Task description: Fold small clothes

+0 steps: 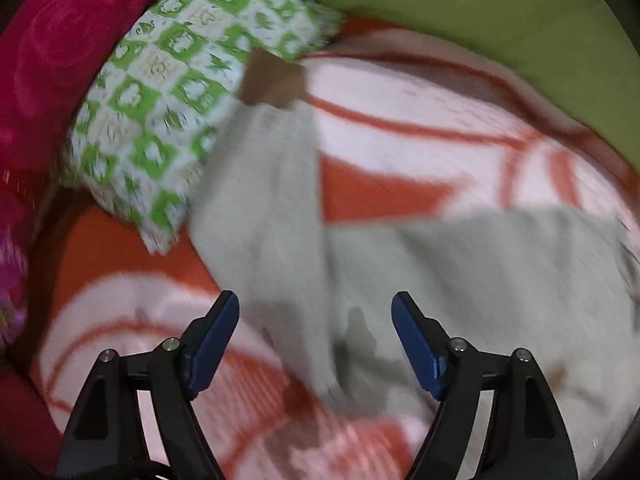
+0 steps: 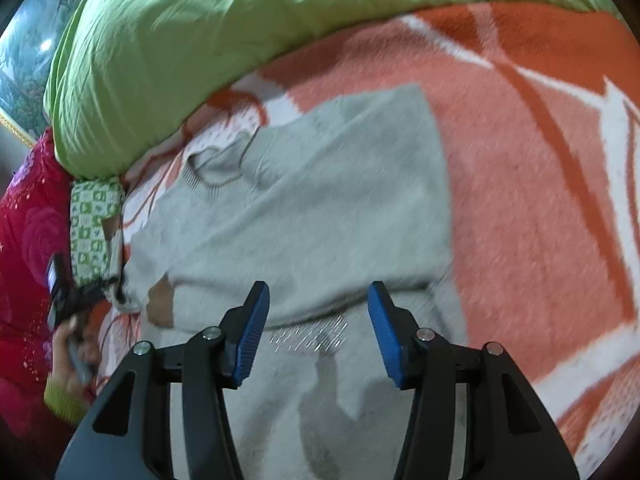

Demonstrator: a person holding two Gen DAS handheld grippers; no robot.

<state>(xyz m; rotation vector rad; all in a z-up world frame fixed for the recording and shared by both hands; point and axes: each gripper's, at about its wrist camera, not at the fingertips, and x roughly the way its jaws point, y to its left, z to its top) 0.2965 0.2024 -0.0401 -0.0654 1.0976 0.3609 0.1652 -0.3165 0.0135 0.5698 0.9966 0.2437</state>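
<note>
A small light grey sweater (image 2: pixel 304 208) lies spread on an orange and white blanket (image 2: pixel 540 200), collar toward the far left, with brown patches on its sleeve. My right gripper (image 2: pixel 318 300) is open and empty, hovering over the sweater's lower part. In the left wrist view the sweater (image 1: pixel 460 272) fills the middle and right, one sleeve (image 1: pixel 264 200) running up to a brown cuff. My left gripper (image 1: pixel 314 312) is open and empty just above the sweater where sleeve meets body. The left gripper also shows in the right wrist view (image 2: pixel 76 292), at the left beside the sleeve.
A green and white patterned pillow (image 1: pixel 168 112) lies at the sleeve's far end. A light green duvet (image 2: pixel 240 40) is heaped along the back. A magenta floral blanket (image 1: pixel 48 60) lies on the left. The orange blanket (image 1: pixel 400 148) covers the bed.
</note>
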